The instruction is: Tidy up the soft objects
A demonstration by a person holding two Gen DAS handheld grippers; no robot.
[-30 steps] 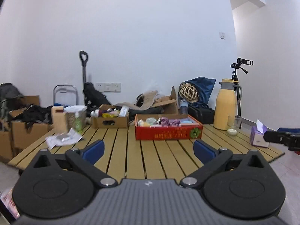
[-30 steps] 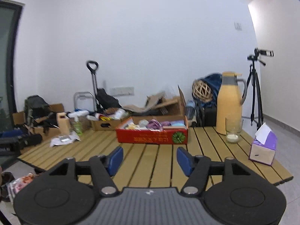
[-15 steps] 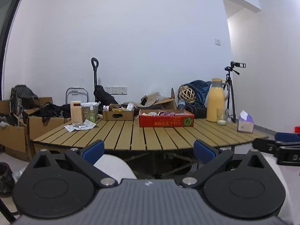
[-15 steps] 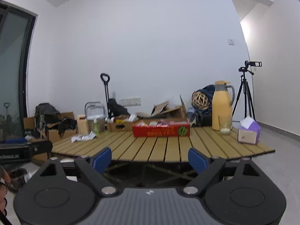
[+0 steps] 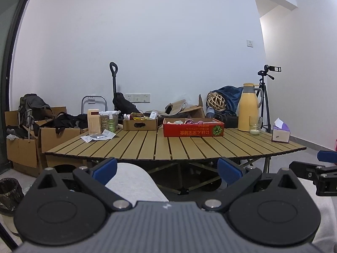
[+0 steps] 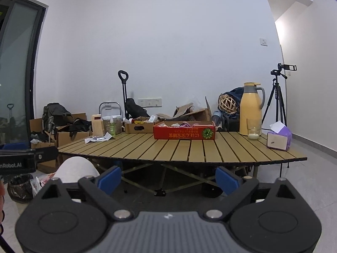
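A red cardboard box (image 5: 193, 130) (image 6: 184, 132) holding several soft items, pink and pale, stands at the middle back of the slatted wooden table (image 5: 168, 147) (image 6: 189, 149). My left gripper (image 5: 167, 169) is open and empty, held low in front of the table's near edge, over a person's knee (image 5: 134, 181). My right gripper (image 6: 168, 177) hangs just as low before the table; its jaws are opening wide with nothing between them. In the left wrist view the right gripper (image 5: 324, 162) shows at the right edge.
On the table stand a brown box (image 5: 140, 124), a wooden block and jars (image 5: 103, 122), papers (image 5: 99, 136), a yellow thermos (image 5: 247, 112), a glass (image 5: 254, 125) and a tissue box (image 5: 281, 133). Cardboard boxes and bags (image 5: 31, 122) sit left; a tripod (image 5: 266, 97) stands right.
Both grippers have drawn back from over the table and sunk below its edge. The right gripper's jaws have spread wider. A knee has come into view.
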